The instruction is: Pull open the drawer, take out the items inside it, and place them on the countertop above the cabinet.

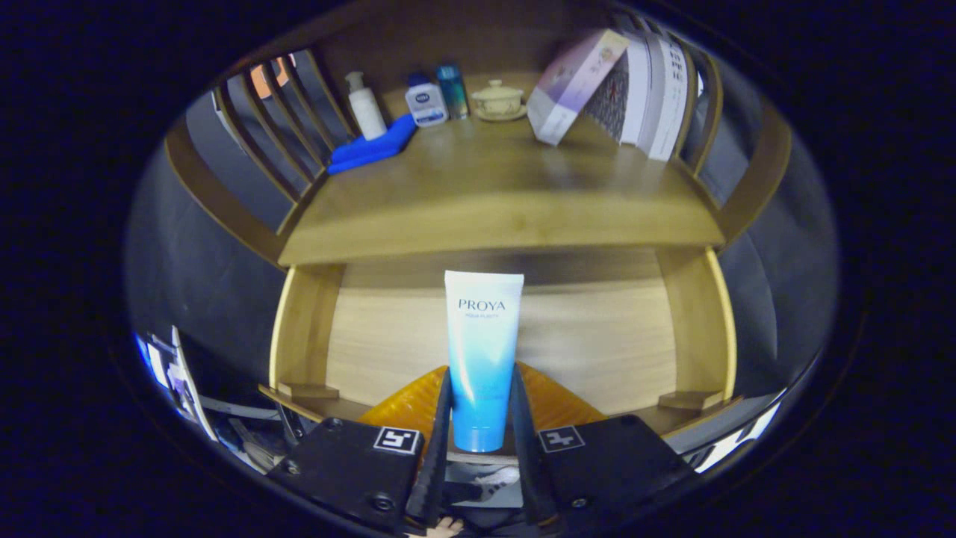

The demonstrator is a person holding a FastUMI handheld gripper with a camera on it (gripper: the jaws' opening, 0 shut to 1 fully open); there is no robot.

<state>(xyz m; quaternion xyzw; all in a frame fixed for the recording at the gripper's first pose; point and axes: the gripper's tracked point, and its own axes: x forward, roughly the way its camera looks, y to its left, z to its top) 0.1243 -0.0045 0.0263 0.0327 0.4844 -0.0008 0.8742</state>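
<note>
Clearly, the claw [482, 418] gripped a white-to-blue cosmetic tube [482, 359] between both fingers, above the open drawer [597, 344] and below the worktop [493, 202]. Its long axis stood upright, cap down, flat crimped end up.

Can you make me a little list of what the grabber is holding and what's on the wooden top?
gripper: shut on the tube
held item: blue and white tube, upright between the fingers
drawer: pulled open, below the countertop
under the tube: orange item, unclear what it is
countertop: pump bottle, blue cloth, two small bottles, lidded cup on a saucer, leaning box, books
</note>
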